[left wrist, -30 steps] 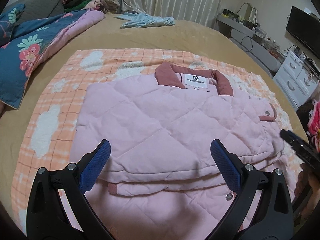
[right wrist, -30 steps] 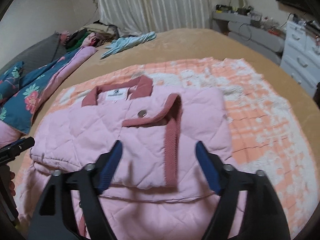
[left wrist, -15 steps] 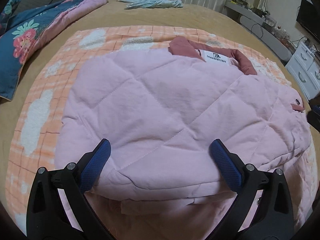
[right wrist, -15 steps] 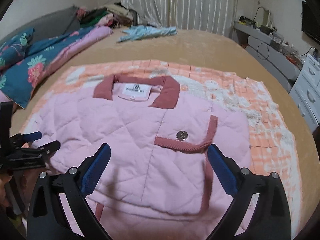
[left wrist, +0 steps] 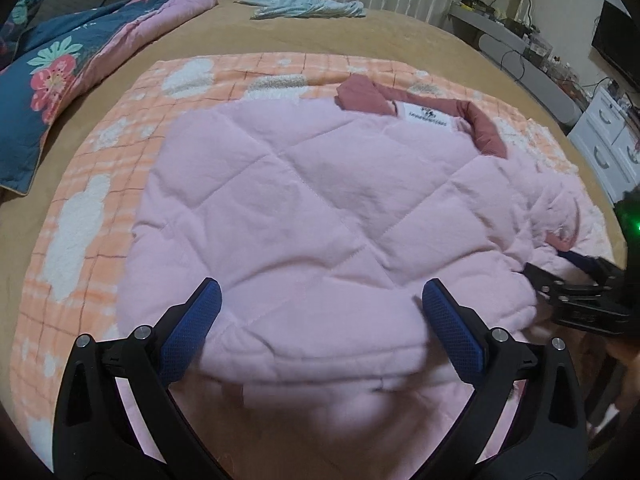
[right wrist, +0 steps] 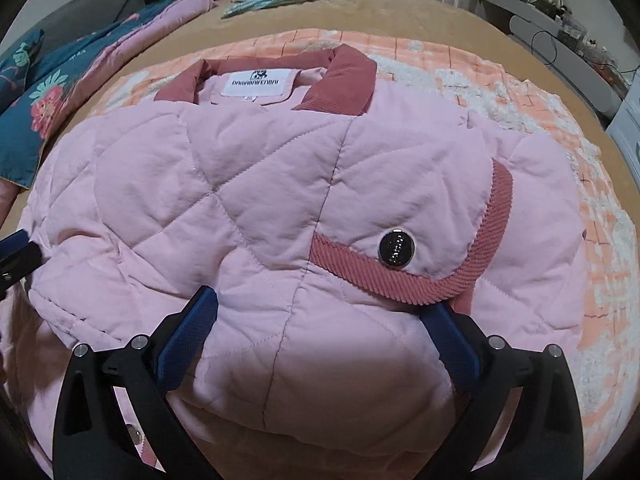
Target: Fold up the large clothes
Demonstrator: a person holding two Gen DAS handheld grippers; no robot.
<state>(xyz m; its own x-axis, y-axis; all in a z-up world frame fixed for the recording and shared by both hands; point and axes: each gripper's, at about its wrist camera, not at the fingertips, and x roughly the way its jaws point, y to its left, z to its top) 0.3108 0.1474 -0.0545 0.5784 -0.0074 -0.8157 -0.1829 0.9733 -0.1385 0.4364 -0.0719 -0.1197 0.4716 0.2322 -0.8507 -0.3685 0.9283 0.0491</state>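
Observation:
A pink quilted jacket (left wrist: 304,216) with a dark rose collar (right wrist: 344,84) and white label lies partly folded on an orange checked blanket (left wrist: 84,208). It fills the right wrist view (right wrist: 256,200), where a rose-trimmed flap with a metal snap button (right wrist: 396,249) shows. My left gripper (left wrist: 320,312) is open, its blue pads spread at the near folded edge, left side. My right gripper (right wrist: 320,312) is open, its pads straddling the near folded edge below the button. It also shows at the jacket's right side in the left wrist view (left wrist: 576,280).
The blanket lies on a tan bed (left wrist: 360,32). A blue floral quilt (left wrist: 52,72) lies at the left, a light blue garment (left wrist: 304,4) at the far end. A white drawer unit (left wrist: 604,148) and a desk stand at the right.
Both grippers have moved closer to the jacket's near folded edge and lower. The right gripper now straddles the fold. Both stay open.

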